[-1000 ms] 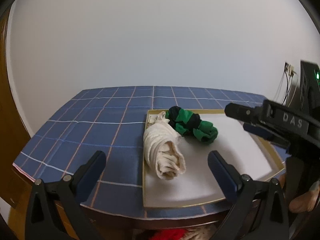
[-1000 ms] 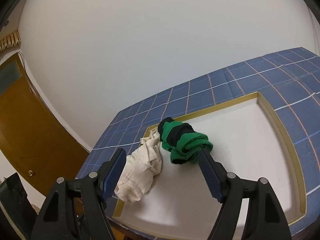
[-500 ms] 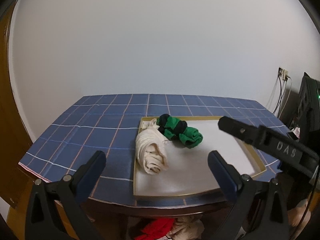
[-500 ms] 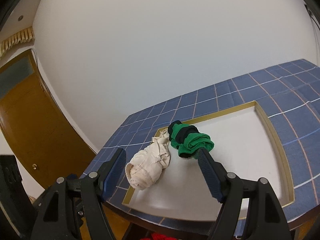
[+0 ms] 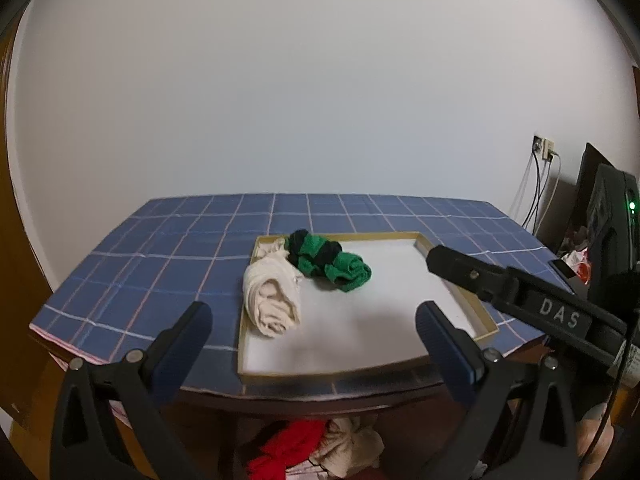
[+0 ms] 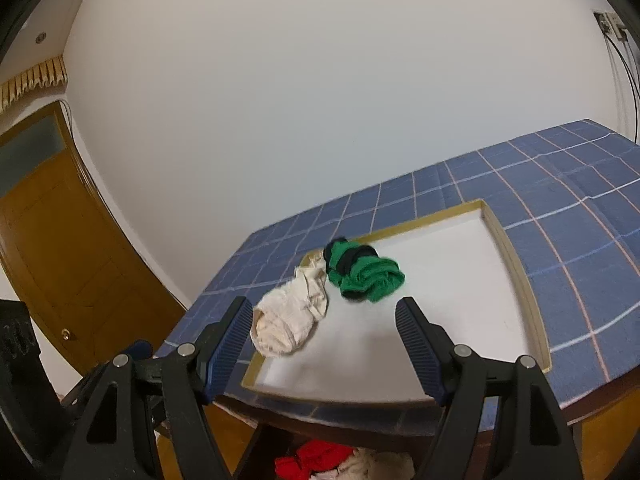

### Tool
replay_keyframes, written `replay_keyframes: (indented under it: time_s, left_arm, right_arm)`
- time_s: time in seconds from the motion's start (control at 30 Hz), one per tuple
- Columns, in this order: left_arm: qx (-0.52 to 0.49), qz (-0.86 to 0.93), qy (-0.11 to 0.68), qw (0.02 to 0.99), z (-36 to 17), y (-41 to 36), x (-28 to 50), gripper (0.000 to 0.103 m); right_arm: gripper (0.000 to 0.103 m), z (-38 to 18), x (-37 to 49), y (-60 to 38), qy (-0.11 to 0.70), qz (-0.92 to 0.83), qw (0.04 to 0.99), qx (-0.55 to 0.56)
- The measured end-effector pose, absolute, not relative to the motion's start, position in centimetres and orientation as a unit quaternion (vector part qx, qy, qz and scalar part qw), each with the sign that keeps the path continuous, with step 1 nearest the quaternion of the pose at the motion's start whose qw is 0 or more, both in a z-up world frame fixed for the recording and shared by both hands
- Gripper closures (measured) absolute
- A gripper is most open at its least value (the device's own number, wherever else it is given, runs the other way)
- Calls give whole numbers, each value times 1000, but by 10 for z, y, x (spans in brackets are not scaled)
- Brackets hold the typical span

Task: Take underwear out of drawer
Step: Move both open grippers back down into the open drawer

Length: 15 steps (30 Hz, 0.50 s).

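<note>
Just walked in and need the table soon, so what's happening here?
A person holds a two-finger gripper in each hand; both the left gripper and right gripper are open and empty, short of the table edge. Two rolled pieces of underwear, a cream one and a green-and-black one, lie on the white tray on the blue checked tablecloth. More clothes, red and cream, sit in the drawer below.

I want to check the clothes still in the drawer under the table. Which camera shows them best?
The left wrist view: the red garment and beige garment show between the fingers. The right wrist view cuts them off at its bottom edge.
</note>
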<state>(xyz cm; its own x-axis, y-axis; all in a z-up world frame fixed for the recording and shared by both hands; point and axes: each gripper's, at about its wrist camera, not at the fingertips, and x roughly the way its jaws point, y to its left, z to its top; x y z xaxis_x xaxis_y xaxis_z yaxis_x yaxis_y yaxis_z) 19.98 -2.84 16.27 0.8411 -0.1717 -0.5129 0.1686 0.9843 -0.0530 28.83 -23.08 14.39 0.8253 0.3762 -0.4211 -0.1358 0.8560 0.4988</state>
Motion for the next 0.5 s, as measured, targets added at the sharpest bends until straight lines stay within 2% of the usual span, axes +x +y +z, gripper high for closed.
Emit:
replay_keyframes:
  time_s: [0.5]
  left_arm:
    - [0, -111, 337, 935, 98, -31, 193, 0]
  right_arm:
    - [27, 94, 233, -251, 310, 111, 918, 219]
